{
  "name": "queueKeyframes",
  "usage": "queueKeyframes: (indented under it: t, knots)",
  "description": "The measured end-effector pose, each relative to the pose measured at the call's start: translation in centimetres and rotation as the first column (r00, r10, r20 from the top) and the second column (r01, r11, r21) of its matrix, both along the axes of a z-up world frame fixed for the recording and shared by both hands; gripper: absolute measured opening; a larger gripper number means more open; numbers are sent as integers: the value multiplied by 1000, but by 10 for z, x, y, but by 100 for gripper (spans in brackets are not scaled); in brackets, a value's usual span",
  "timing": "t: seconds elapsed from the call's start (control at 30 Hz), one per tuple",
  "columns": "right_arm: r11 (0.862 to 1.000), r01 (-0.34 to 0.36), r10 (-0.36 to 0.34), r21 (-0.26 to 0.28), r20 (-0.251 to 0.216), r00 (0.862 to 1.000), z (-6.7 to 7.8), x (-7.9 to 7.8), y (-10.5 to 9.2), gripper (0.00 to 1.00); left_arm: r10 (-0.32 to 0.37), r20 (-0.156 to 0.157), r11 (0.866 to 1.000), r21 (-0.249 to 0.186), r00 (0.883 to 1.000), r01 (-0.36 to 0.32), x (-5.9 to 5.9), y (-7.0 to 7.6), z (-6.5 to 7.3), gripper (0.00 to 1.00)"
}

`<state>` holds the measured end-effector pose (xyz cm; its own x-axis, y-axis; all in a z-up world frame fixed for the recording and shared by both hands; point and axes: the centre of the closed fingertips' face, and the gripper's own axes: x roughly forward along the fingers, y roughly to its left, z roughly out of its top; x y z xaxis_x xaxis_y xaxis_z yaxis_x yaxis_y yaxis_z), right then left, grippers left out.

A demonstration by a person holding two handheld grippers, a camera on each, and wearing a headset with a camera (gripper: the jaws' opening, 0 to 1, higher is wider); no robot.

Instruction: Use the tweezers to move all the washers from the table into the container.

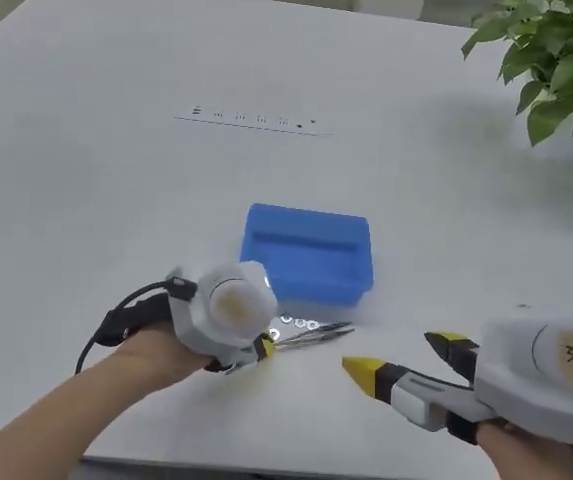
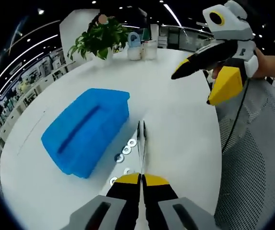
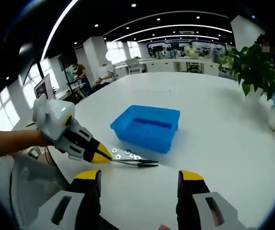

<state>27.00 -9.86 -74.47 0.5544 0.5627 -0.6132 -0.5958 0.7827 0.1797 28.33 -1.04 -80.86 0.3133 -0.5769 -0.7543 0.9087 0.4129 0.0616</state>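
Note:
My left gripper (image 2: 140,178) (image 1: 263,346) (image 3: 100,155) is shut on metal tweezers (image 2: 141,143) (image 1: 311,335) (image 3: 136,163), whose tips point right over the white table. Several small silver washers (image 2: 123,155) (image 1: 298,323) (image 3: 125,155) lie on the table beside the tweezers, just in front of the blue container (image 1: 308,251) (image 2: 85,129) (image 3: 147,125). The container's inside looks empty. My right gripper (image 3: 139,182) (image 1: 401,358) (image 2: 199,79) is open, with nothing between its fingers, and hangs to the right of the tweezers' tips.
A green potted plant (image 1: 546,60) (image 3: 252,67) (image 2: 96,38) stands at the table's far right. A faint printed line of marks (image 1: 251,120) crosses the far middle of the table. The table's near edge (image 1: 296,470) runs just below both grippers.

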Motion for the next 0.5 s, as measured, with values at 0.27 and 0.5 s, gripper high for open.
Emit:
queueKeyframes:
  t: [0.27,0.5]
  knots:
    - [967,-233,237,-104,24,971,-6,-2,35,40,-25,80,998,-61,997,30,-8,-7,45,0]
    - [922,-378,381,-88,21,924,-2,-1,72,26,-34,135,993,-111,990,49,-18,-10,81,0]
